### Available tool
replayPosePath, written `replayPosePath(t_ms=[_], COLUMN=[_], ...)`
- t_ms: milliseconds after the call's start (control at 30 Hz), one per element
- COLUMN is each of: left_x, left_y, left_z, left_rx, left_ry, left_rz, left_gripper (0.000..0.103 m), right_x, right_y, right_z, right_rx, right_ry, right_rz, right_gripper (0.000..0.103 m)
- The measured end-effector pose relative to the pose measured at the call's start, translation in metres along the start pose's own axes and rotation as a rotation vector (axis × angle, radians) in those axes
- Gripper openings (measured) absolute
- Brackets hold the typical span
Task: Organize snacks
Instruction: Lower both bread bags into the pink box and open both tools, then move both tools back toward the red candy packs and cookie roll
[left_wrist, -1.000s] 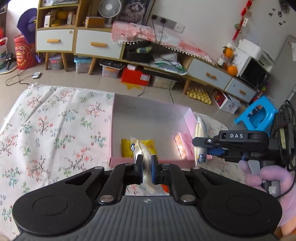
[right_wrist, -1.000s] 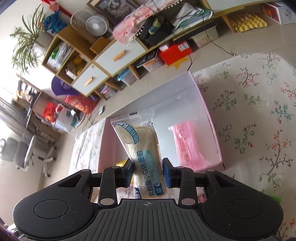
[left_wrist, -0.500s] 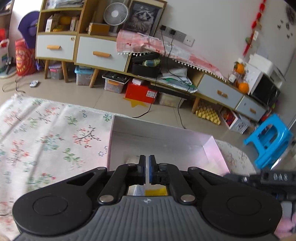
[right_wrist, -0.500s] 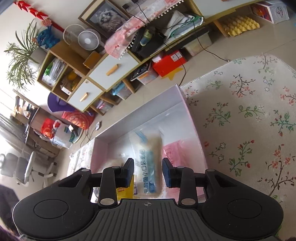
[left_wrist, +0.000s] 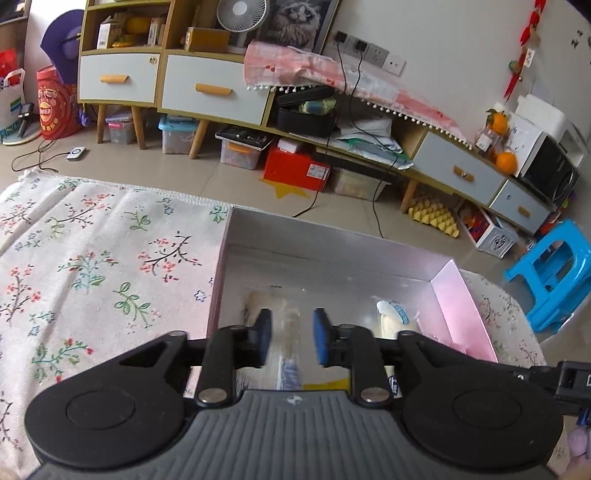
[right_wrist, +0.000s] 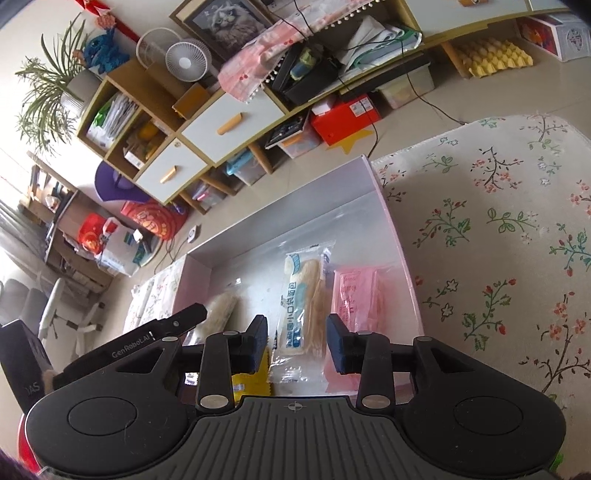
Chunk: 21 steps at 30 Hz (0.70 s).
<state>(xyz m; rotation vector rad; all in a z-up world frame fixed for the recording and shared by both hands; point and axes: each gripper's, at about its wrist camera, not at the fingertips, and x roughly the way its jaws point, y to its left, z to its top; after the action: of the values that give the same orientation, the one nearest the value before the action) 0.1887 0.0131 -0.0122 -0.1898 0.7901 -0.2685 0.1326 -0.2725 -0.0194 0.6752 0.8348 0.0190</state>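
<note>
Hovering over the pink box (right_wrist: 402, 236), both grippers are letting go of bread packets: the left gripper (left_wrist: 290, 341) is opening its jaws around a clear-wrapped bread stick (left_wrist: 286, 325) that is lying between the pads without being pressed, and the right gripper (right_wrist: 296, 341) is opening its jaws above a blue-printed bread packet (right_wrist: 301, 295) lying flat on the box floor, with no pad touching it. Inside the box, the blue-printed packet is sitting beside a pink packet (right_wrist: 360, 299) that is resting against the right wall; a yellow packet (right_wrist: 251, 380) is lying at the near edge, and the clear-wrapped stick is lying toward the left wall.

The likely risk is snagging: the left pads are standing just beside the crinkly wrapper, so lifting away before they are fully apart could be dragging the stick out of line or over the near wall. The two tools are also crowding each other over the box, so a sideways pull could be knocking one against the other.

Both hands are tilting their grippers steeply down and forward into the box, side by side, left tool reaching in toward the left wall
</note>
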Motion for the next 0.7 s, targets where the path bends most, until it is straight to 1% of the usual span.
replayPosePath(t_ms=[67, 100, 133, 167, 233, 267, 300, 333, 367, 400, 467, 533, 667, 700], left_x=[-0.006, -0.009, -0.01, -0.01, -0.017, -0.02, -0.023, -0.027, -0.029, -0.032, -0.038, -0.043, -0.053, -0.056], left_y=[-0.001, -0.002, -0.003, -0.004, -0.006, -0.007, -0.007, -0.007, -0.007, -0.008, -0.008, -0.009, -0.014, -0.014], left_z=[-0.001, -0.001, -0.001, 0.0, -0.001, -0.001, -0.002, -0.003, -0.004, -0.005, -0.007, -0.009, -0.012, -0.014], left_rx=[0.01, 0.017, 0.025, 0.034, 0.054, 0.06, 0.063, 0.065, 0.066, 0.068, 0.077, 0.082, 0.094, 0.1], left_ry=[0.007, 0.012, 0.015, 0.016, 0.015, 0.018, 0.021, 0.025, 0.028, 0.029, 0.035, 0.045, 0.058, 0.061], left_rz=[0.005, 0.005, 0.007, 0.009, 0.015, 0.018, 0.02, 0.02, 0.022, 0.025, 0.03, 0.036, 0.038, 0.037], left_gripper=[0.028, 0.034, 0.041, 0.044, 0.051, 0.053, 0.058, 0.064, 0.067, 0.071, 0.074, 0.081, 0.09, 0.093], right_x=[-0.004, -0.005, -0.007, -0.009, -0.014, -0.016, -0.018, -0.021, -0.022, -0.025, -0.03, -0.035, -0.046, -0.049], right_y=[0.002, 0.002, 0.002, 0.003, 0.005, 0.006, 0.007, 0.009, 0.01, 0.012, 0.016, 0.02, 0.027, 0.029], right_z=[-0.001, -0.001, -0.001, -0.002, -0.003, -0.004, -0.004, -0.005, -0.006, -0.008, -0.011, -0.015, -0.022, -0.025], right_rx=[-0.007, -0.008, -0.007, -0.005, -0.003, -0.002, -0.001, 0.001, 0.001, -0.001, -0.006, -0.012, -0.034, -0.042], right_ry=[0.001, 0.002, 0.001, -0.001, 0.0, 0.002, 0.004, 0.006, 0.007, 0.009, 0.017, 0.022, 0.029, 0.029], right_rz=[0.001, 0.0, 0.0, 0.002, 0.005, 0.005, 0.008, 0.012, 0.015, 0.019, 0.023, 0.028, 0.023, 0.018], right_gripper=[0.038, 0.042, 0.05, 0.053, 0.054, 0.058, 0.06, 0.066, 0.07, 0.071, 0.079, 0.082, 0.089, 0.089])
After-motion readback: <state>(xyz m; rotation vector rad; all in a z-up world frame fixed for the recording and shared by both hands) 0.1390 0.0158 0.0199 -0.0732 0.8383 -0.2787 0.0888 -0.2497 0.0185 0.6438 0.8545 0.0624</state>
